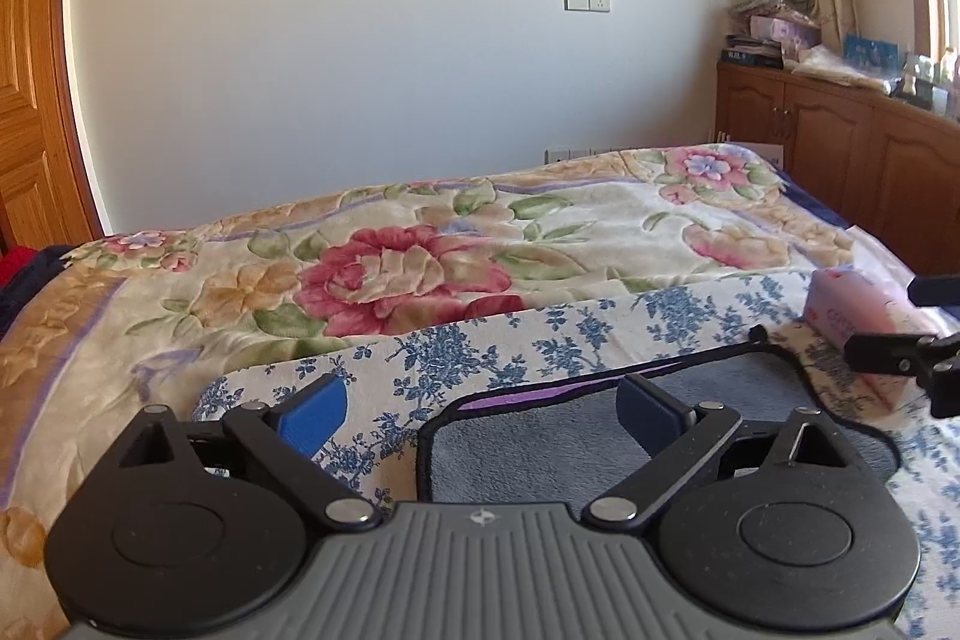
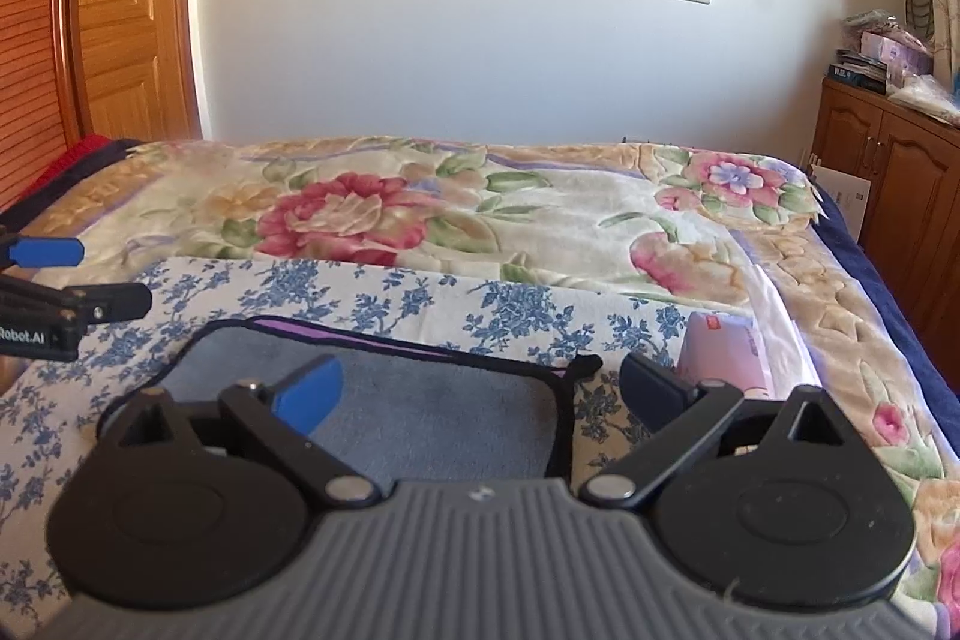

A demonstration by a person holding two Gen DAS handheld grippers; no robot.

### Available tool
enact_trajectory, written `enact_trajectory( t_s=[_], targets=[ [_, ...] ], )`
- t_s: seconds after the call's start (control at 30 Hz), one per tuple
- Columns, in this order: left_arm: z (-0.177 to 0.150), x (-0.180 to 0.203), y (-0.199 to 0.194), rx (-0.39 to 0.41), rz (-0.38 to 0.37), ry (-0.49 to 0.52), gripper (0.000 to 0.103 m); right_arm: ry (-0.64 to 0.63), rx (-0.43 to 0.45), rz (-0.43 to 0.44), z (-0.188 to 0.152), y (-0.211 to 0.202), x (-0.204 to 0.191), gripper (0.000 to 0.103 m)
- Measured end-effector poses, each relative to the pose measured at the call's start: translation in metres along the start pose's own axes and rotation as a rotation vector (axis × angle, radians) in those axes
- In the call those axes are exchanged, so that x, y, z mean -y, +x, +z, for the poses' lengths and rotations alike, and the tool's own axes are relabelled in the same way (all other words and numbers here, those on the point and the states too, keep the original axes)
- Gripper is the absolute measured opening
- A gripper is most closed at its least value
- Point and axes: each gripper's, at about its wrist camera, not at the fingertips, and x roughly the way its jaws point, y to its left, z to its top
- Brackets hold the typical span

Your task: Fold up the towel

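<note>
A grey-blue towel [image 1: 540, 442] with black trim and a purple underside lies flat on a blue-flowered white cloth [image 1: 468, 346] on the bed. My left gripper [image 1: 480, 412] is open and empty, just above the towel's near left corner. In the right wrist view the same towel [image 2: 432, 400] lies ahead, and my right gripper [image 2: 480, 394] is open and empty over its near right part. The right gripper's fingers [image 1: 888, 352] show at the left view's right edge, and the left gripper's fingers [image 2: 78, 304] show at the right view's left edge.
A pink tissue pack [image 2: 726, 349] lies just right of the towel. A floral blanket [image 1: 420, 250] covers the bed behind. A wooden cabinet [image 1: 840, 154] with clutter stands at the right, a wooden door [image 2: 132, 10] at the left, a white wall behind.
</note>
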Motion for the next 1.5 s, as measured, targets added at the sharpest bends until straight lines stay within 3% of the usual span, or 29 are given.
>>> enact_trajectory(
  t_s=[0.07, 0.8, 1.5],
  targets=[
    [0.002, 0.002, -0.007, 0.006, 0.0, 0.001, 0.103, 0.004, 0.004, 0.002, -0.001, -0.004, 0.0, 0.103],
    [0.014, 0.026, -0.079, 0.043, 0.005, 0.037, 0.103, 0.022, 0.072, -0.013, 0.007, -0.079, 0.002, 0.103],
    [0.024, 0.044, -0.186, 0.095, 0.032, 0.06, 0.103, 0.035, 0.152, -0.011, 0.018, -0.162, -0.006, 0.103]
  ],
)
